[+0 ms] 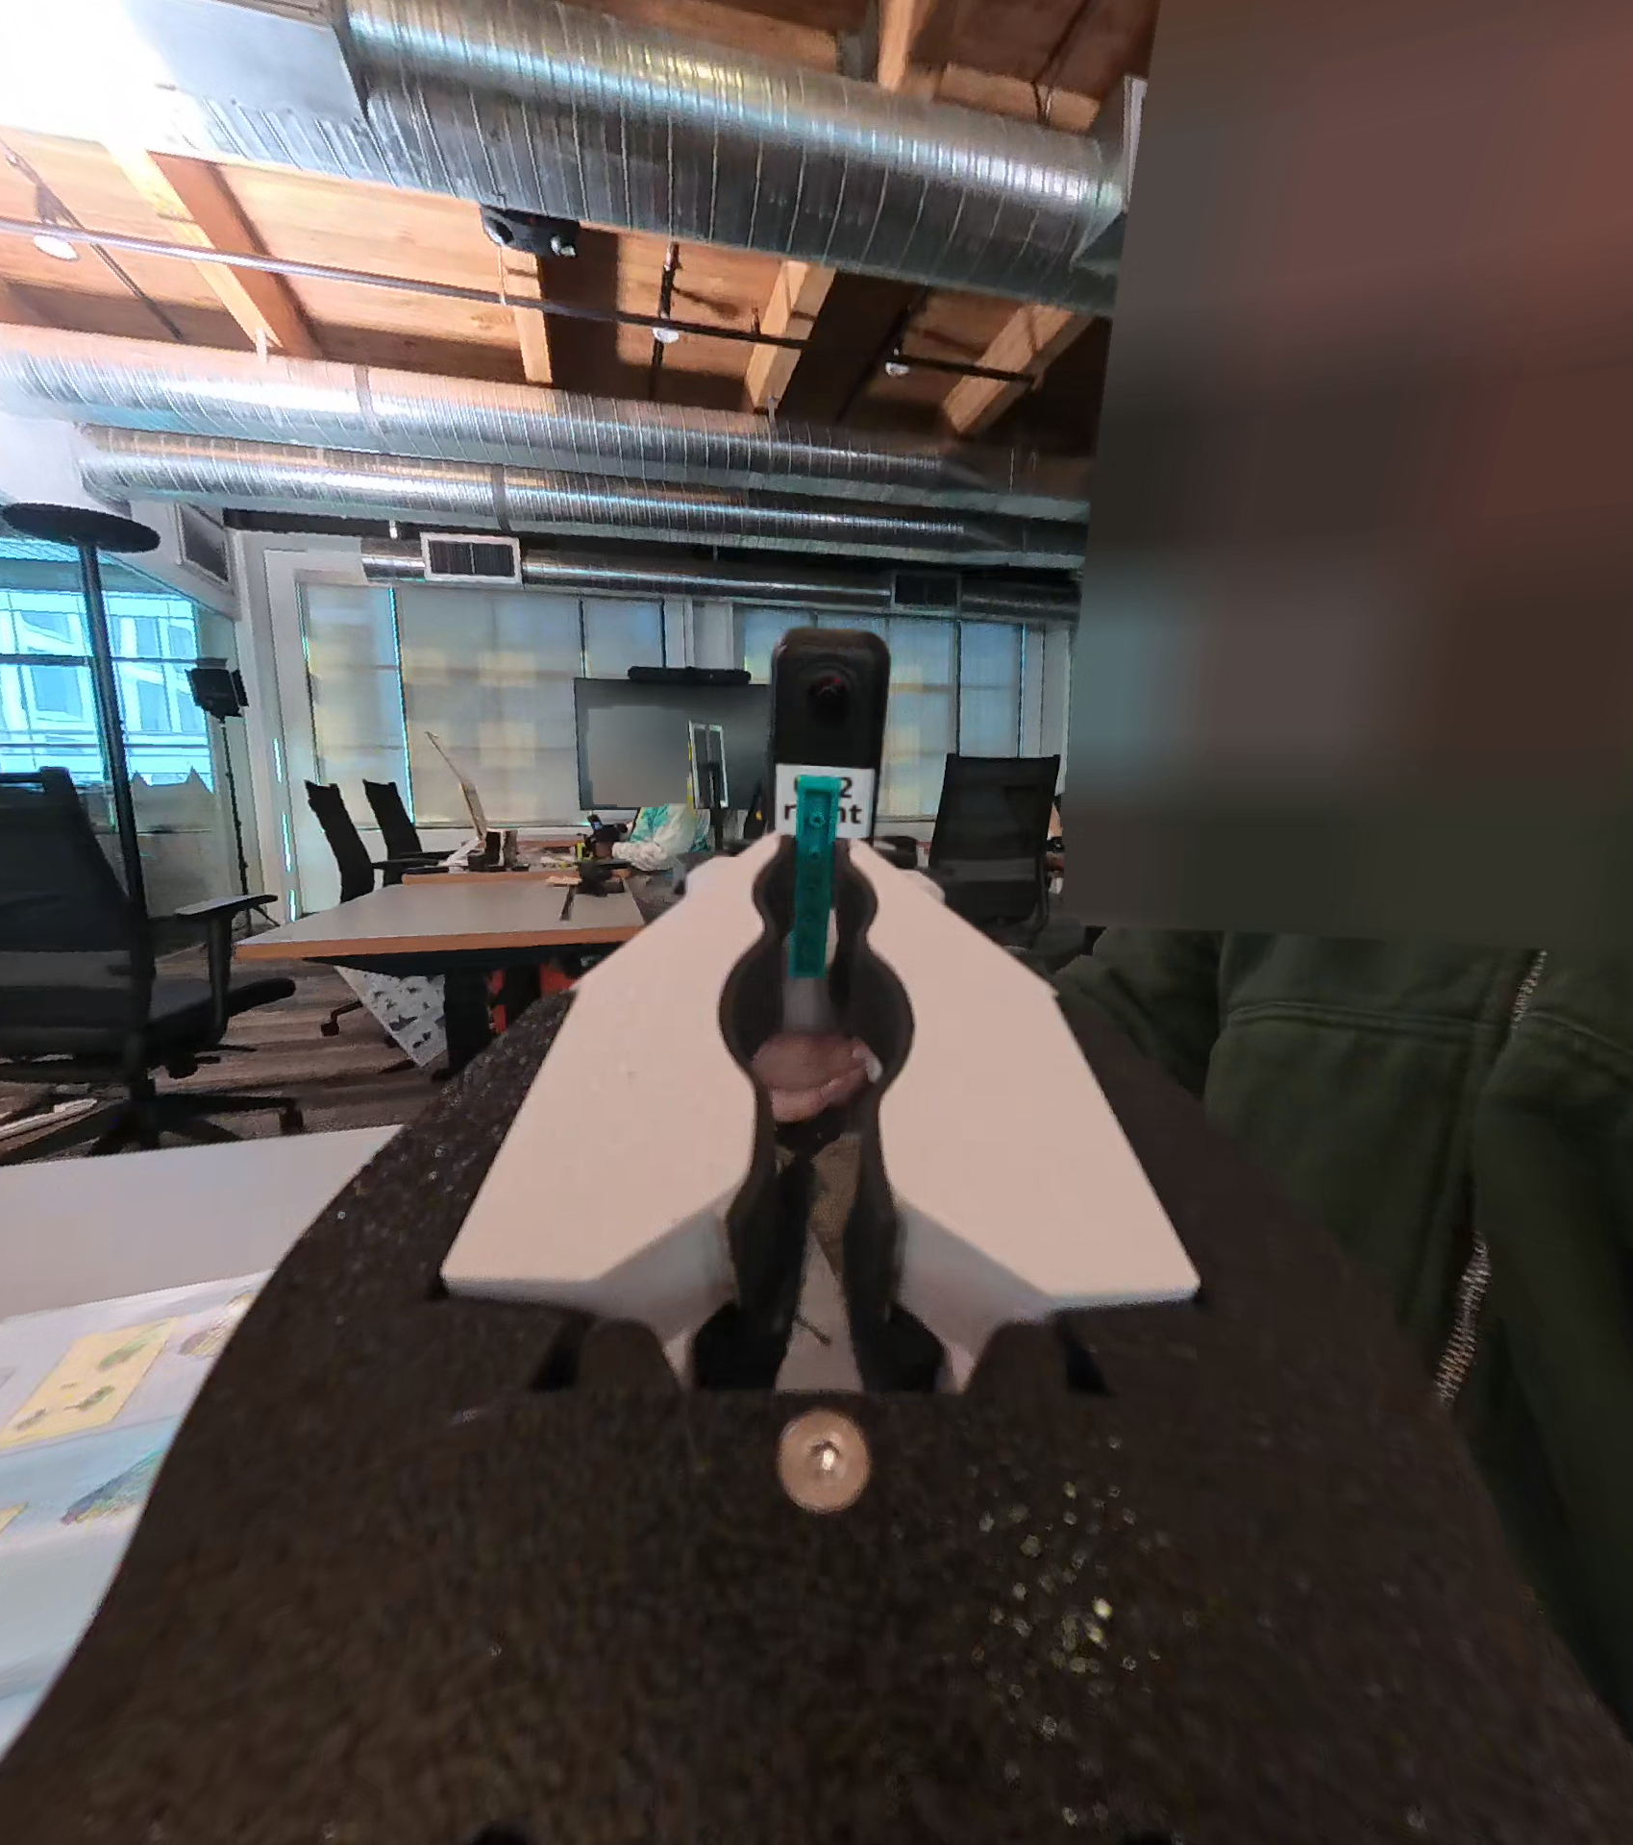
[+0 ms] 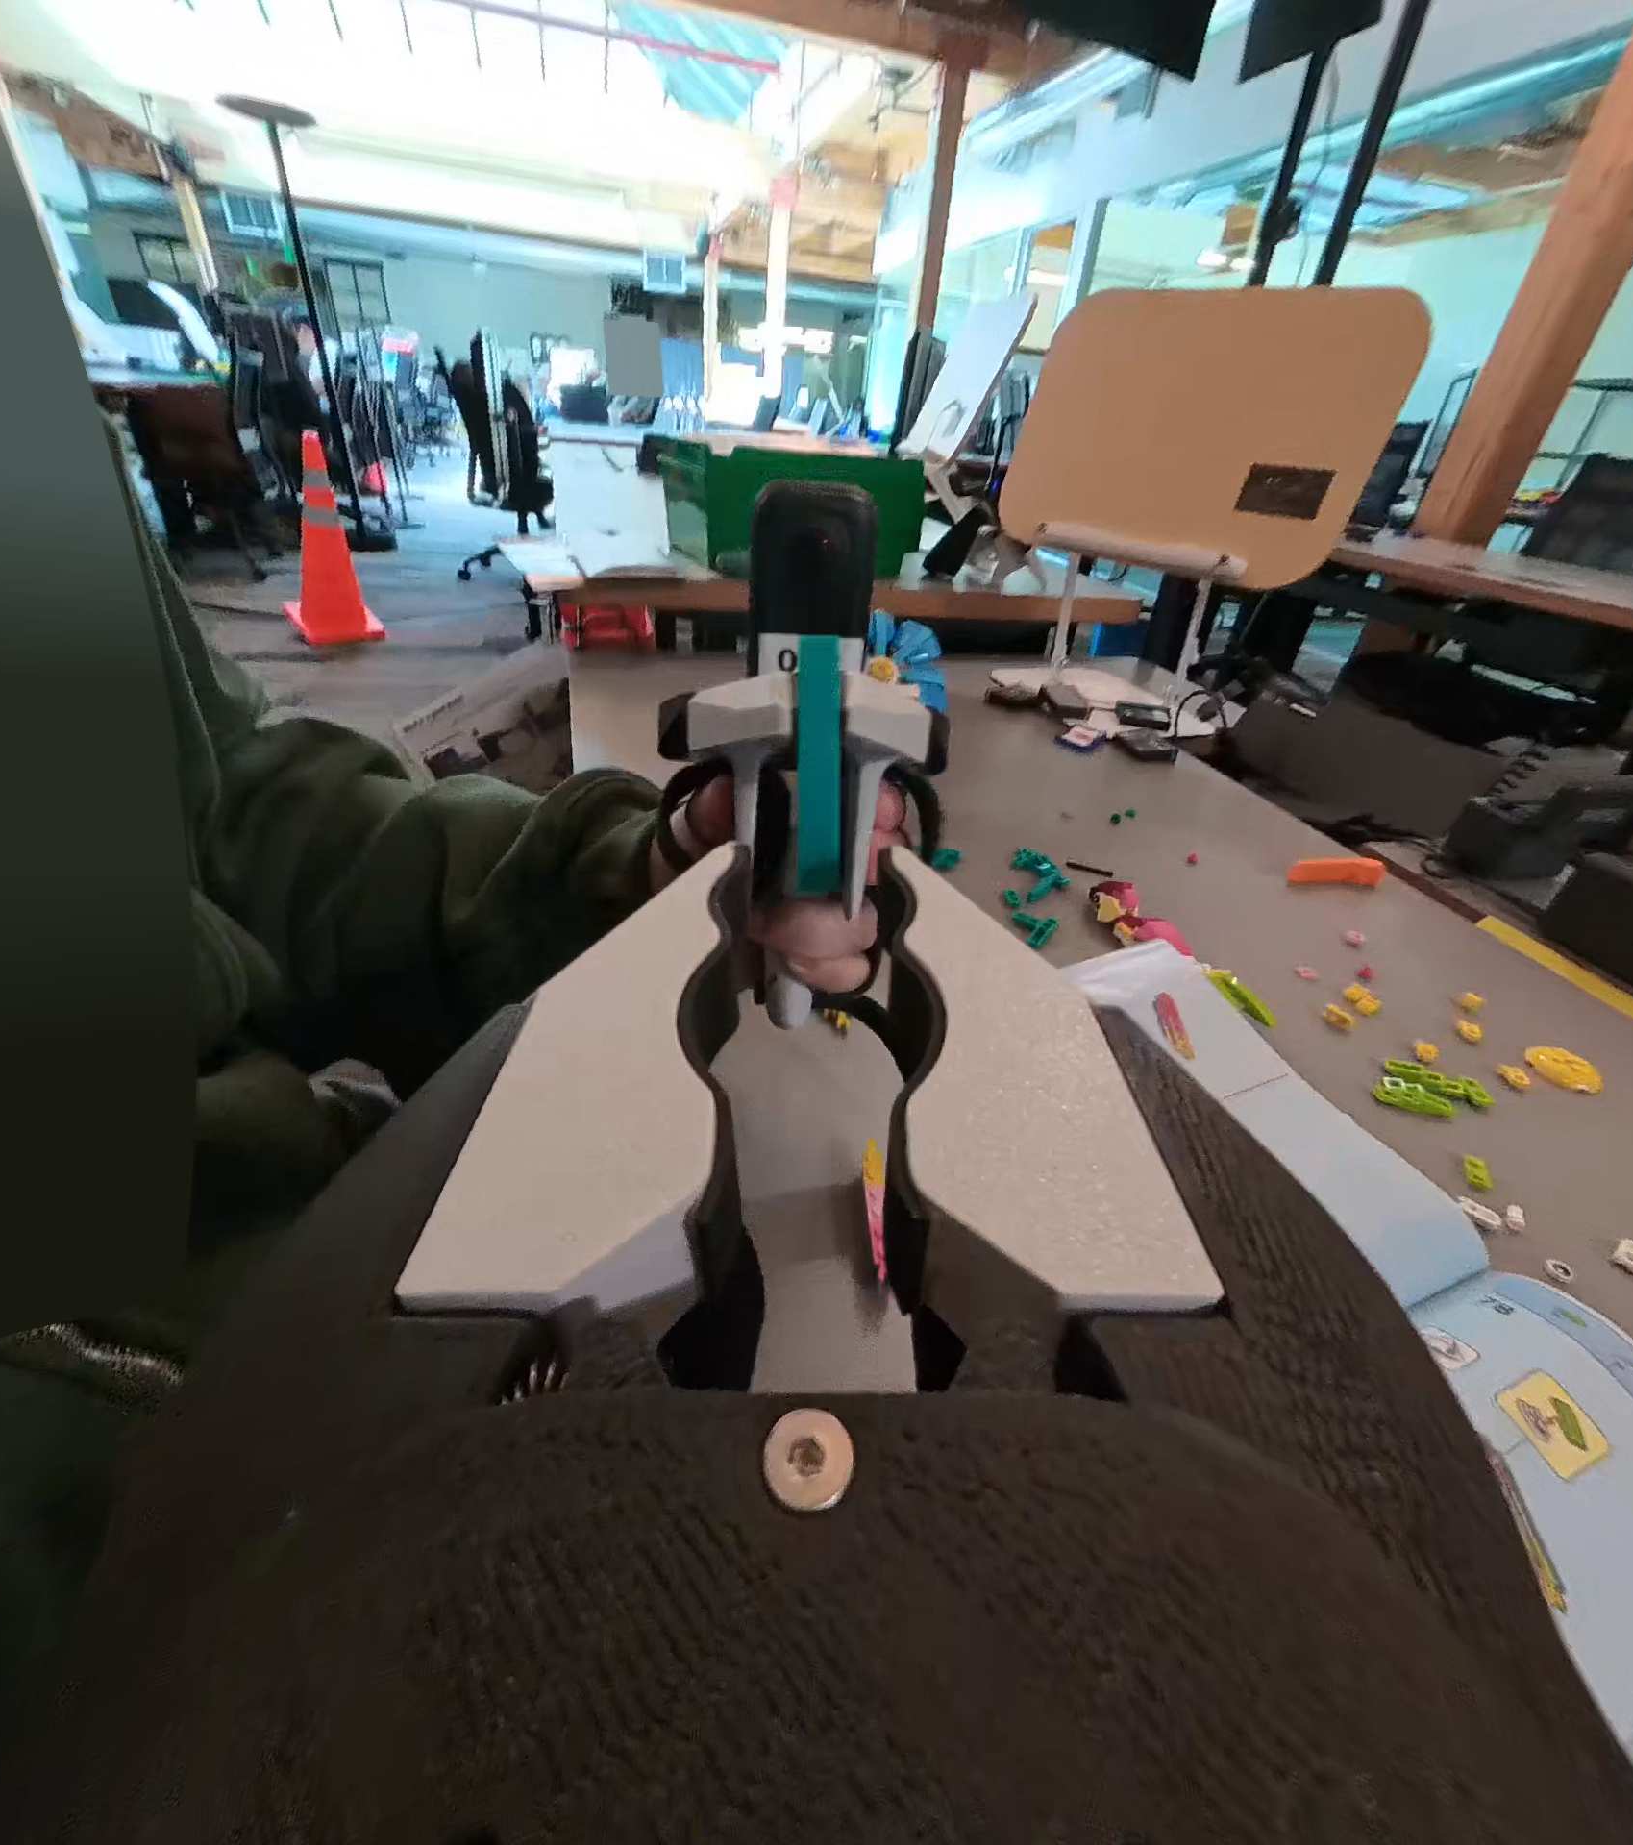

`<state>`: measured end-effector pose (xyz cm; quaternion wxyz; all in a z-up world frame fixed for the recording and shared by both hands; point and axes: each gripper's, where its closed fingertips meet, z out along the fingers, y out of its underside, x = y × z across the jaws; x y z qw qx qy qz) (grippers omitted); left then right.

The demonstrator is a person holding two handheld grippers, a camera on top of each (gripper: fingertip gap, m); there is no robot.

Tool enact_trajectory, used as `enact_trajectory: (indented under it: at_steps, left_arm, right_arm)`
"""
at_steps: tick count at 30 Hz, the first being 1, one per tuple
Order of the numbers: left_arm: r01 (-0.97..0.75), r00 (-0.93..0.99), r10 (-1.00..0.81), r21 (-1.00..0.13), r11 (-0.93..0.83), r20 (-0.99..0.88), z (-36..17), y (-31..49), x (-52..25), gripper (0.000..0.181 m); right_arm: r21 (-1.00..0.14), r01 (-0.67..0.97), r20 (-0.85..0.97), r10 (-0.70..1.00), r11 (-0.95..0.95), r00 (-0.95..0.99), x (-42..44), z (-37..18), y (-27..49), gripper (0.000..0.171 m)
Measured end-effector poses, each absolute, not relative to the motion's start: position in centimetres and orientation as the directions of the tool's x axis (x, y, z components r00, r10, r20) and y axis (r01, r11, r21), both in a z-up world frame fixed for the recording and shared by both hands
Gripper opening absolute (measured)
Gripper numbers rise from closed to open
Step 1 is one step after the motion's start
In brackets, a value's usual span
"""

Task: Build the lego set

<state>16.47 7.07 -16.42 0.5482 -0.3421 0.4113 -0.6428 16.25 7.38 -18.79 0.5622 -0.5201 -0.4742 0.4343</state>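
My left gripper (image 1: 812, 849) is shut on a long teal lego piece (image 1: 812, 879), which stands upright between its tips. In the right wrist view the same teal piece (image 2: 817, 769) stands between the left gripper's grey fingers (image 2: 750, 799), held in the air facing me. My right gripper (image 2: 812, 869) is open. Its tips flank the lower end of the teal piece with a gap on each side. A small pink and yellow piece (image 2: 874, 1208) shows by the right gripper's right pad; I cannot tell if it touches.
On the grey table (image 2: 1291, 799) lie loose teal (image 2: 1032, 889), lime (image 2: 1431, 1088) and yellow (image 2: 1561, 1068) pieces, a pink figure (image 2: 1132, 923) and an orange tool (image 2: 1336, 871). An open instruction booklet (image 2: 1291, 1128) lies at the right, below my grippers. A green sleeve (image 2: 393, 899) is on the left. Less than 4 cm separates the two grippers' tips.
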Motion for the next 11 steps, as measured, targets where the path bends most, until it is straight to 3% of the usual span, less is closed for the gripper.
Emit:
enact_trajectory:
  at_steps: [4,8,10,11]
  left_arm:
    - [0.402,-0.146,-0.989,-0.915,-0.038,-0.023,-17.1,7.0,16.5,0.004]
    - [0.334,-0.119,-0.992,-0.94,-0.069,0.031,-18.1,7.6,16.6,0.004]
    - [0.19,-0.092,-0.993,-0.977,-0.097,0.08,-20.0,8.1,16.5,0.006]
    - [0.063,-0.033,-0.997,-0.995,-0.074,0.072,-21.8,8.6,16.3,0.017]
  right_arm:
    - [-0.996,-0.002,0.084,0.982,0.086,0.17,16.0,-19.0,7.3,0.007]
    - [-0.995,0.046,0.09,0.98,0.083,0.175,16.1,-20.0,7.8,0.007]
    - [-0.991,0.113,0.09,0.979,0.07,0.185,16.7,-21.0,8.5,0.006]
    - [-0.982,0.184,0.088,0.976,0.051,0.198,17.2,-22.1,9.2,0.006]
